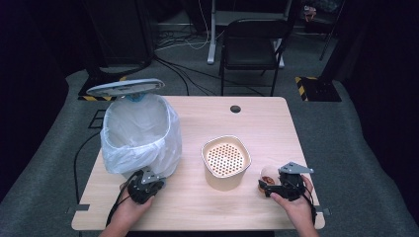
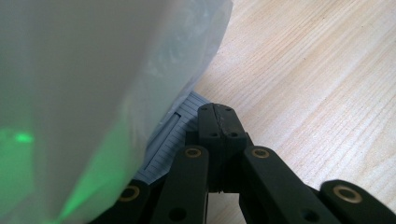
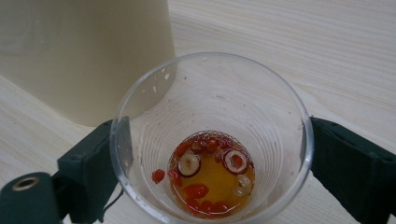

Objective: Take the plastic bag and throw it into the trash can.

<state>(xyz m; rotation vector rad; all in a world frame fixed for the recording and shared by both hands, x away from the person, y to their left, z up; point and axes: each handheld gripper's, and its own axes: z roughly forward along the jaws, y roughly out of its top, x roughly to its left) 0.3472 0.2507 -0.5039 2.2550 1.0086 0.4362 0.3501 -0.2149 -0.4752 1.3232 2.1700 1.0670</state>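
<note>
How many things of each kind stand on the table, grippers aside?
Bin lined with a white bag: 1
Cream container with a perforated insert: 1
Clear plastic cup with liquid and red bits: 1
Total: 3

One table (image 1: 276,123) fills the middle of the high view. On it stand one bin (image 1: 141,136) lined with one white bag, at centre left, with one grey lid (image 1: 126,87) raised at its upper edge; one cream container (image 1: 226,163) with one perforated insert at the centre; and one clear cup (image 1: 268,176) at lower right. Two grippers are counted: one (image 1: 148,177) at lower left, one (image 1: 262,186) at lower right. One chair (image 1: 254,42) stands at the top.
</note>
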